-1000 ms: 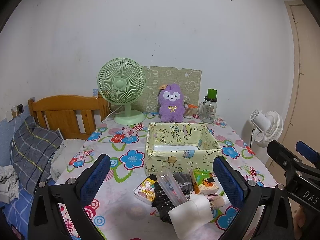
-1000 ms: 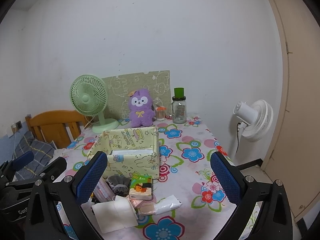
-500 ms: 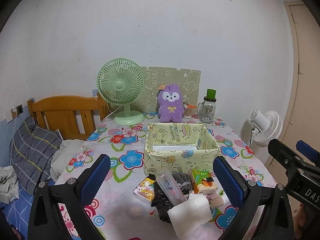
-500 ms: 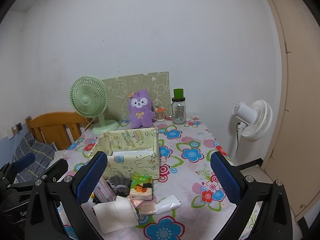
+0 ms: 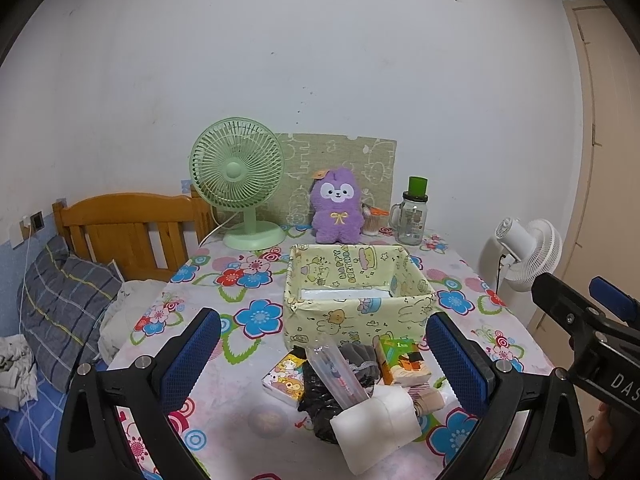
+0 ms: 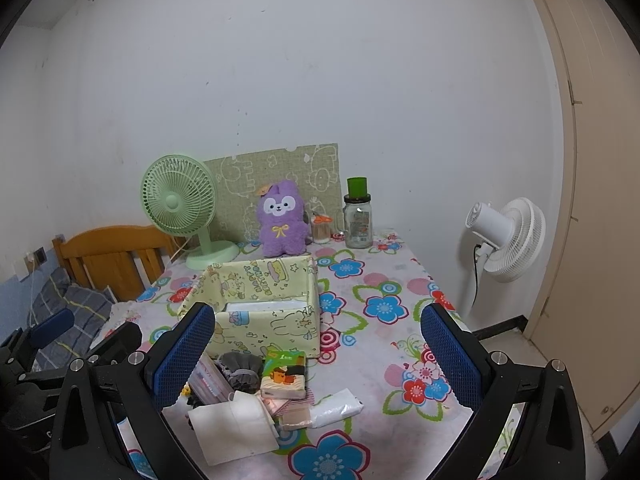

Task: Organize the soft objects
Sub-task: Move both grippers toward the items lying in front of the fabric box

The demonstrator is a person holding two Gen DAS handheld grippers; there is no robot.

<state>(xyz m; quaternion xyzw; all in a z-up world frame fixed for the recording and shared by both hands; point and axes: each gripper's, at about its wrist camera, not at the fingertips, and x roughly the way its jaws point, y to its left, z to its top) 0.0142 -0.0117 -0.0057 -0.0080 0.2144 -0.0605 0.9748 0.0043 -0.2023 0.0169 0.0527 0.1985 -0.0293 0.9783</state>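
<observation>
Grippers (image 5: 320,348) (image 6: 320,344) wide open, apparently empty

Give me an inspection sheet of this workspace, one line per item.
Surface: table under a flower-print cloth.
Job's things: yellow cartoon-print box open-topped, something flat and white in its bottom; pile of soft items in front of it, with a white folded cloth nearest.
Clutter: green desk fan, purple plush toy and glass jar along the wall.
Grippers: left gripper open, holding nothing; right gripper open, holding nothing.
Cables: fan cord trailing off the table's far edge.
Surroundings: white floor fan, wooden bed headboard, plaid pillow.
</observation>
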